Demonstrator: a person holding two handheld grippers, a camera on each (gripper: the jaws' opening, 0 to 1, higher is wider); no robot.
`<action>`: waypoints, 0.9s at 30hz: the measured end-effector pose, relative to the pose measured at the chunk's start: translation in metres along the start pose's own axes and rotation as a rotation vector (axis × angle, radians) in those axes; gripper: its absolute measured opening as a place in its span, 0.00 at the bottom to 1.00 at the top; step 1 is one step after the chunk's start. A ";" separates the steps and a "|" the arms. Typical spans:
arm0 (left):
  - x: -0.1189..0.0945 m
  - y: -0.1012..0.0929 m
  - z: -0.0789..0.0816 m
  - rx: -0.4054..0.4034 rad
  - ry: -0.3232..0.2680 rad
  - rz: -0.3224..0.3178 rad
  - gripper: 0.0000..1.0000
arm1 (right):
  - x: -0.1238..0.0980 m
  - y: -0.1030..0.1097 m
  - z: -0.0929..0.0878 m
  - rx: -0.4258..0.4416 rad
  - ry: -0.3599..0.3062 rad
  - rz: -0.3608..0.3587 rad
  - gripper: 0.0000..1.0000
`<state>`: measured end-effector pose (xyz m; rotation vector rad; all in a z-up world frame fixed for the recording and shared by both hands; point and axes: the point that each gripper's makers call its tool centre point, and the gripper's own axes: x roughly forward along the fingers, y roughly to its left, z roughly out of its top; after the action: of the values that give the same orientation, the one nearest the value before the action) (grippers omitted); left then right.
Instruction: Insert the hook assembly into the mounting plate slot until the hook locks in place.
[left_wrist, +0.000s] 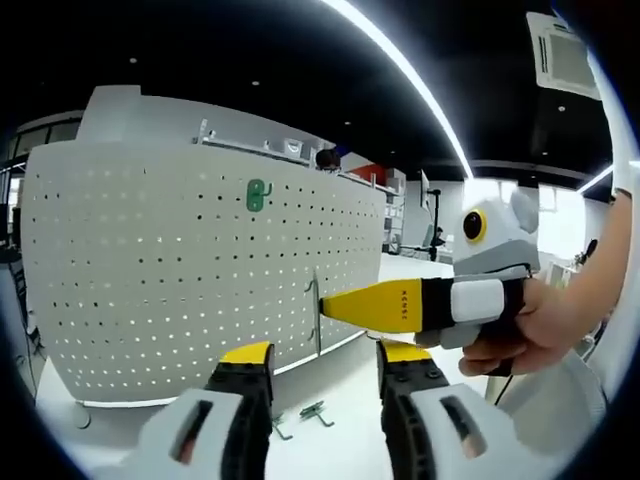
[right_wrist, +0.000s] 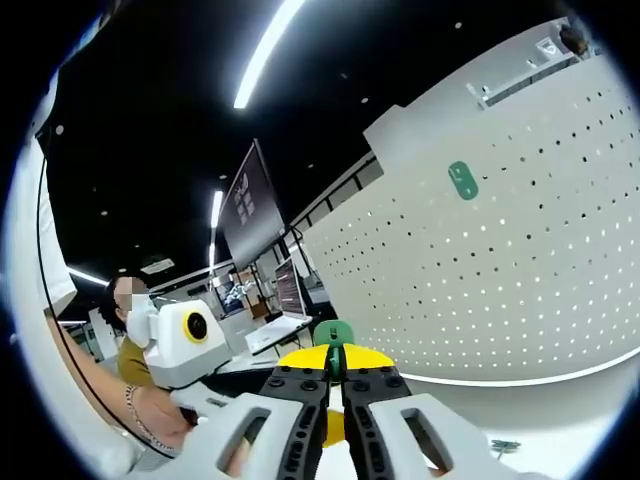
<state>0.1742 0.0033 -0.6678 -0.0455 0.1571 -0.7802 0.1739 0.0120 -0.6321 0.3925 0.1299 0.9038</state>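
Note:
The white pegboard mounting plate (left_wrist: 150, 260) stands upright, with a green hook (left_wrist: 258, 195) hanging high on it. My right gripper (left_wrist: 322, 306) comes in from the right, held by a hand. Its yellow jaws are shut on a thin hook assembly (left_wrist: 316, 330) at the plate's face. In the right gripper view the right gripper (right_wrist: 335, 372) clamps a green hook part (right_wrist: 333, 333). The plate (right_wrist: 520, 270) and its mounted green hook (right_wrist: 462, 180) rise to the right. My left gripper (left_wrist: 325, 352) stands open below, with nothing between its jaws.
Two loose green hooks (left_wrist: 318, 410) (left_wrist: 278, 428) lie on the white table in front of the plate. Another one (right_wrist: 505, 447) lies at the plate's foot. A person's hand (left_wrist: 535, 330) and monitors (right_wrist: 250, 205) are behind.

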 end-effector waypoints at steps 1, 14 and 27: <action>0.001 0.000 -0.001 -0.002 0.004 -0.002 0.54 | 0.000 0.000 0.000 0.003 -0.001 0.000 0.00; 0.004 -0.005 -0.015 0.040 0.064 -0.009 0.85 | 0.000 0.003 0.003 -0.028 -0.004 0.001 0.01; 0.005 -0.004 -0.017 0.023 0.071 -0.003 0.82 | -0.001 -0.010 0.019 -0.457 0.035 -0.169 0.01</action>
<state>0.1721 -0.0026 -0.6850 0.0040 0.2157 -0.7874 0.1862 0.0008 -0.6184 -0.0597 -0.0134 0.7468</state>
